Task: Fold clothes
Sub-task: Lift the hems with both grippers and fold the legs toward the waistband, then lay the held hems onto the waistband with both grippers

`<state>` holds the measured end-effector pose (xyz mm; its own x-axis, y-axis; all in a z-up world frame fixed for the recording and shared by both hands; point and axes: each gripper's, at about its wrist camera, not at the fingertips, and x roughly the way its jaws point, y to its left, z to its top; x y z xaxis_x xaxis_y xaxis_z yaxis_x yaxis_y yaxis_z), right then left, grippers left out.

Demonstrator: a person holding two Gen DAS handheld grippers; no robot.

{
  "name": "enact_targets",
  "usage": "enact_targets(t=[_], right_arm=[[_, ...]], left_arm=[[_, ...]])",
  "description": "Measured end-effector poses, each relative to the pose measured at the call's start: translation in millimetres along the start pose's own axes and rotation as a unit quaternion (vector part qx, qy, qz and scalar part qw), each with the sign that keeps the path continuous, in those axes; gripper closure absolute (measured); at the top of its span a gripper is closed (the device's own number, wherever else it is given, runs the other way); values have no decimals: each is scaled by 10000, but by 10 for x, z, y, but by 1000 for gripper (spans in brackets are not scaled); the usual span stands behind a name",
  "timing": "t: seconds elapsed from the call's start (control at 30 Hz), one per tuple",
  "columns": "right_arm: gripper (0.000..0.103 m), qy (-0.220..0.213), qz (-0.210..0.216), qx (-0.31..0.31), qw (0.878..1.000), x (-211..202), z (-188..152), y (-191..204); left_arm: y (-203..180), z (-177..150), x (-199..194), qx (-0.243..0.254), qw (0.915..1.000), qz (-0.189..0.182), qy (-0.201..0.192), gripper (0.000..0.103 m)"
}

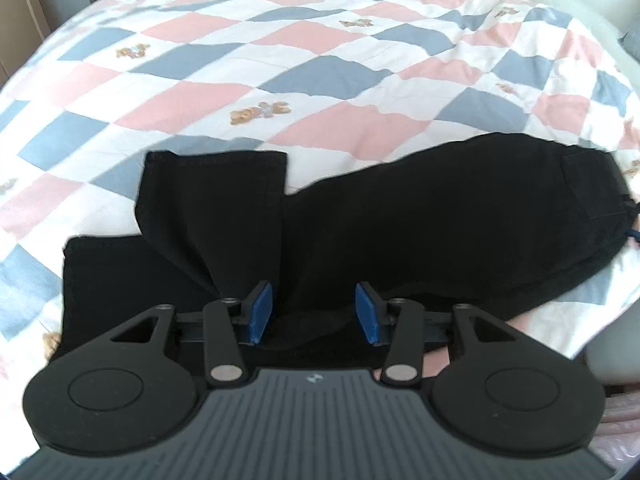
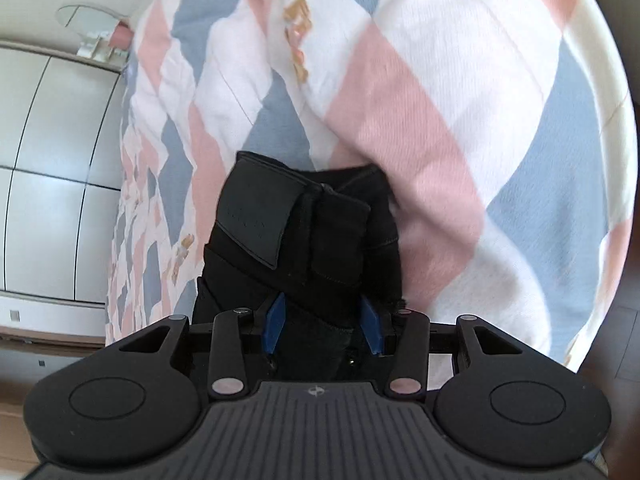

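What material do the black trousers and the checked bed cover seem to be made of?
Black trousers: probably a soft matte knit, like jersey or fleece; no shine, rounded folds, with a smoother sewn patch. Pink, blue and white checked bed cover: probably woven cotton, matte; a fine twill weave and small wrinkles show in the right wrist view.

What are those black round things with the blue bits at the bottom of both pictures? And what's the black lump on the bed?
Those are two grabbing tools, like big tweezers. A person holds one in each hand, and each carries a camera looking out along its two fingers. The blue bits are soft pads. One picture comes from the left gripper, the other from the right gripper. The black lump is a pair of black trousers lying on a checked quilt of pink, blue and white squares. The left gripper is open above the cloth, holding nothing. The right one has cloth between its pads, though I cannot tell whether it is squeezing.
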<state>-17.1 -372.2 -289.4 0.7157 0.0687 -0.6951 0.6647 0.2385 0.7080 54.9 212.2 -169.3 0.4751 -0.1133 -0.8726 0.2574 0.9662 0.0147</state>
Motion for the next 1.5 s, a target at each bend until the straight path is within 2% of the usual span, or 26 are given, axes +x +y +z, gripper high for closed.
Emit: enact_targets(t=[0.1,0.2,0.27,0.33,0.4,0.43,0.47,0.53,0.6,0.63,0.67,0.73,0.77,0.8,0.87,0.93,1.0,1.03,1.07,1.1,1.13,1.23,1.3,1.37,1.4,1.5], right_arm=[[54,-60,35,147,9999,-24,29,-107],[53,-112,28,232,9997,10,34,-187],[52,-157,-43,209,9996,64,32,-172],[50,-182,-152,217,9995,81,28,-139],[48,-183,-245,231,9993,92,34,-100],[49,-178,-341,132,9992,85,31,-81],[53,-172,-444,23,9989,76,27,-62],[69,-171,-554,-89,9983,52,24,-53],[71,-169,-509,-48,9985,17,30,-84],[71,-146,-500,-93,9986,10,34,-84],[71,-122,-495,-146,9986,5,39,-82],[71,-86,-498,-204,9985,8,46,-79],[71,-74,-508,-202,9985,18,49,-79],[71,-63,-518,-200,9984,28,51,-79],[71,-77,-572,-219,9981,40,47,-59],[70,-51,-605,-231,9979,43,52,-35],[68,-19,-627,-231,9978,45,64,-14],[67,1,-641,-240,9977,46,70,-3],[67,13,-660,-244,9975,51,73,7],[66,9,-674,-239,9974,53,71,15],[65,3,-687,-233,9974,55,68,22],[65,-18,-702,-238,9973,57,58,32],[65,-4,-680,-324,9972,52,61,34],[68,21,-676,-532,9963,28,69,52],[72,35,-668,-620,9958,6,80,63],[86,-20,-548,-939,9941,-113,112,150]], left_arm=[[-74,174,162,496,9976,470,-137,55],[-167,358,454,1057,9898,925,-237,48],[-182,436,710,1177,9894,845,-69,41],[-196,449,960,1305,9859,1039,151,43],[-167,420,1138,1297,9837,1199,338,53],[-124,404,1145,1138,9865,1132,320,70],[-76,391,1124,943,9895,1064,260,91],[50,357,981,423,9933,1077,-61,95],[270,294,681,-327,9913,1049,-720,96],[430,232,480,-837,9846,1086,-1085,97],[612,141,269,-1405,9735,1135,-1402,97],[995,-133,-80,-2533,9425,1306,-1743,99],[1184,-314,-188,-3047,9257,1397,-1751,98],[1353,-510,-222,-3475,9126,1427,-1615,97],[1586,-869,-122,-4123,8918,1493,-1116,98],[1748,-1172,56,-4709,8690,1369,-655,99],[1841,-1360,108,-5293,8398,916,-788,99],[1870,-1388,117,-5484,8284,677,-917,95],[1887,-1392,131,-5626,8191,498,-1002,84],[1904,-1395,145,-5764,8093,319,-1085,79],[1917,-1382,168,-5851,8029,224,-1113,77],[1942,-1335,256,-5833,8056,211,-1021,77],[1968,-1324,328,-5870,8036,212,-956,77],[1975,-1282,372,-5814,8078,245,-943,87],[1967,-1246,369,-5701,8156,279,-948,87],[1884,-1088,276,-5108,8529,411,-998,93]])
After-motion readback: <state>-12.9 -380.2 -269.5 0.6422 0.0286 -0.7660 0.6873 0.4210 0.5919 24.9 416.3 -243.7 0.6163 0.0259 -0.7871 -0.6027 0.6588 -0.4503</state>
